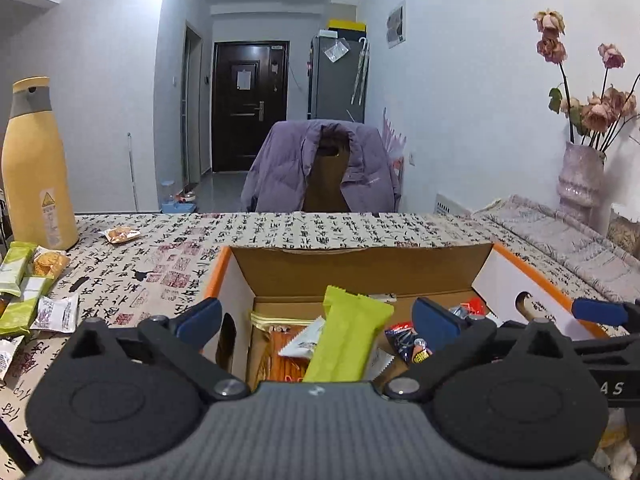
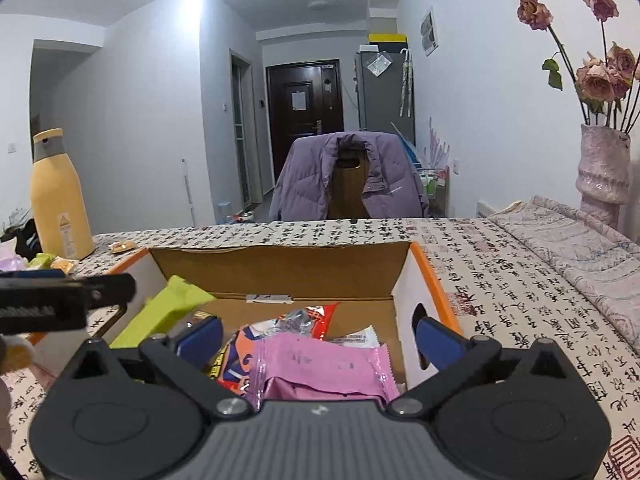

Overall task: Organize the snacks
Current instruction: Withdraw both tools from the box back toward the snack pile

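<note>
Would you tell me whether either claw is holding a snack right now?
Neither: the left claw and right claw are open above the box.

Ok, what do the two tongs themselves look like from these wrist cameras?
Both match. The left tongs and the right tongs have matte black linkage arms with silver pivot bolts, two round black housings at the base, and a grey ribbed centre body with a small white mark. The fingertips carry blue pads. The right tongs' black side, seen from the left camera, shows white lettering.

Home dining room – jacket-draped chair [image 1: 326, 168], fridge [image 1: 338, 76], vase [image 1: 580, 178]
</note>
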Available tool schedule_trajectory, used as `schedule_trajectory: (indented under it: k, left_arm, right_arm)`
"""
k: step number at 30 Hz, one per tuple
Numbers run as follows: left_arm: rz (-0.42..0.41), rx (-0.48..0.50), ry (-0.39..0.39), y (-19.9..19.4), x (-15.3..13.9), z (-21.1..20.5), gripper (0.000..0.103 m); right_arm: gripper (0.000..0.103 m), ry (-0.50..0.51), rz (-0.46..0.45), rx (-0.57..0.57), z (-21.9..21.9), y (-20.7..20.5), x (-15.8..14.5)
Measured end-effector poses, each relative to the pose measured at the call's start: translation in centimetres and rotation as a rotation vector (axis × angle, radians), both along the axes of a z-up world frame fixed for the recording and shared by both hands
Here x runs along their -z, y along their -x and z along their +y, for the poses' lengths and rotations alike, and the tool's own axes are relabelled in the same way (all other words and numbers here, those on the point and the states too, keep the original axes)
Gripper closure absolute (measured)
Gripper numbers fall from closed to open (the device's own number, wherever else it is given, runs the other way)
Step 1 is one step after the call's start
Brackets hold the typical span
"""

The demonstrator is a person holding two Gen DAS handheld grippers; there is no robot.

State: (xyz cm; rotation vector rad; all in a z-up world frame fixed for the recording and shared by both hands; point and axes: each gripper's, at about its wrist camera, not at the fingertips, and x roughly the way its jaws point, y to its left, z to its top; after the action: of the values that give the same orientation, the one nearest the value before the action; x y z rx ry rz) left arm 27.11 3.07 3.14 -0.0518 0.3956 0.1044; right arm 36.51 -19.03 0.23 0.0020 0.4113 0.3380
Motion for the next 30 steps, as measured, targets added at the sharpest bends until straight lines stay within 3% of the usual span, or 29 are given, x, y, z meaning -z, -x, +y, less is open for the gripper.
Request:
schedule_trajectory:
  k: [16, 23, 30]
  left_arm:
    - [-0.043, -0.012, -0.001, 1.2, -2.1, -0.5, 0.0]
    - [-0.029, -0.002, 0.02, 3.5, -3.4, 0.0, 0.0]
    - [-0.027, 0.007, 0.006, 7.3, -3.6, -0.3, 0.0]
  right_arm:
    - [0.0, 0.006, -0.024, -0.001, 0.0, 0.9, -1.4]
    - [0.0, 0.026, -0.055, -0.016, -0.2, 3.8, -3.4]
    - [0.0, 0.035, -0.045, -0.009, -0.8, 7.2, -3.5]
